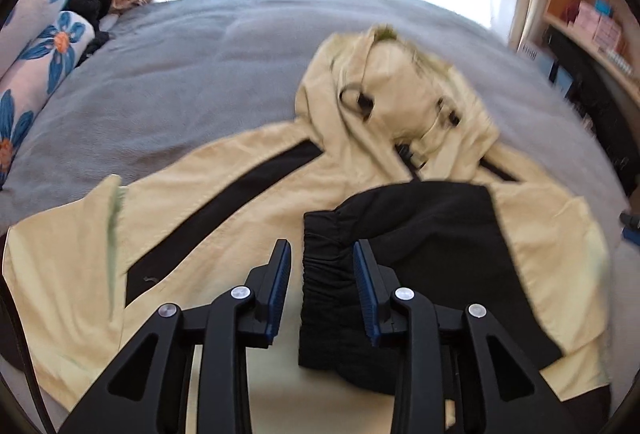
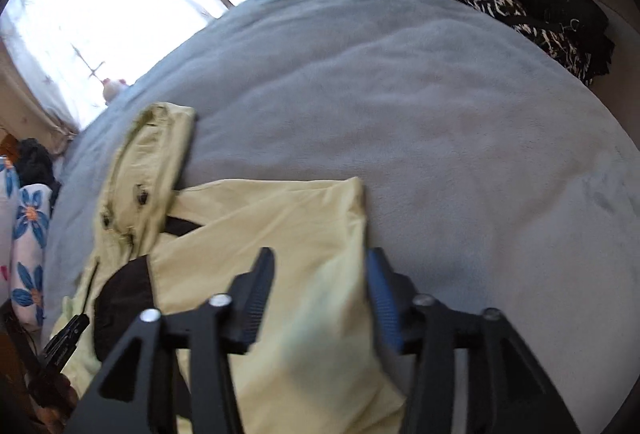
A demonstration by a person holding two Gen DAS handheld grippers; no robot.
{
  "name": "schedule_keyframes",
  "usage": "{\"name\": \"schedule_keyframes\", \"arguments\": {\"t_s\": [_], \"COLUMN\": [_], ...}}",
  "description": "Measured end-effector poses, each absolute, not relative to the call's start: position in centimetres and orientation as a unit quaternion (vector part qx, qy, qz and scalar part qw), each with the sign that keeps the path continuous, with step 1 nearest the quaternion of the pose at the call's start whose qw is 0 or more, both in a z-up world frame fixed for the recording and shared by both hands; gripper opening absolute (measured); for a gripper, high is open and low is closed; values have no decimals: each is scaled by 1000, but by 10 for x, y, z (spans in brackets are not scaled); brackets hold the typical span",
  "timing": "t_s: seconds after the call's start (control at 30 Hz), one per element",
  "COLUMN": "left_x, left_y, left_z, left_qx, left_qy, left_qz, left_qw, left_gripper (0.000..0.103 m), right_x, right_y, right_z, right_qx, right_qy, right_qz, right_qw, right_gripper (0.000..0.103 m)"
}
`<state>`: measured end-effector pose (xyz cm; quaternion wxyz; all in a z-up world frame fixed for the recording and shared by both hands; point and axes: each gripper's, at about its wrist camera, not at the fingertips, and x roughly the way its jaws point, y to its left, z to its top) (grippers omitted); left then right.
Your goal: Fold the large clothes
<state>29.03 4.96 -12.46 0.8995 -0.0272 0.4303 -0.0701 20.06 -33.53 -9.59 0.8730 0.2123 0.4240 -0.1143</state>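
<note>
Below, a pale yellow jacket [image 1: 224, 194] lies spread on the grey bed cover [image 1: 180, 74], hood [image 1: 396, 90] far. The left gripper [image 1: 322, 262] hangs over the black cuff [image 1: 324, 266], jaws apart, gripping nothing. The right gripper [image 2: 320, 282] straddles the jacket's right folded edge, jaws apart, nearer that side.

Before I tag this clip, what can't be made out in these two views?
- Jacket hem, left view: hidden behind the gripper's frame and cut off by the bottom edge.
- Shelf items, left view: blurred, too small.
- Window, right view: overexposed.
- Sleeve, right view: smeared by blur near the jaws.
</note>
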Motion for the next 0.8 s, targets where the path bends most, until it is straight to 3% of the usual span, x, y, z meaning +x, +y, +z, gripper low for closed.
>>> {"name": "schedule_keyframes", "arguments": {"t_s": [0.2, 0.4, 0.6, 0.8], "left_x": [262, 241, 236, 237], "left_y": [28, -7, -28, -32], "left_z": [-112, -132, -172, -174], "left_qx": [-24, -35, -33, -17], "left_qy": [453, 463, 488, 484], "left_qz": [-71, -88, -71, -68], "left_qw": [888, 881, 869, 872], "left_gripper": [31, 31, 31, 34], "right_x": [186, 179, 178, 166], "right_y": [-253, -193, -191, -231], "right_z": [-104, -125, -153, -158], "right_qx": [137, 99, 123, 120], "right_qy": [456, 466, 487, 478], "right_qz": [-53, -4, 6, -61], "right_qw": [878, 879, 865, 868], "right_gripper": [53, 53, 53, 48]}}
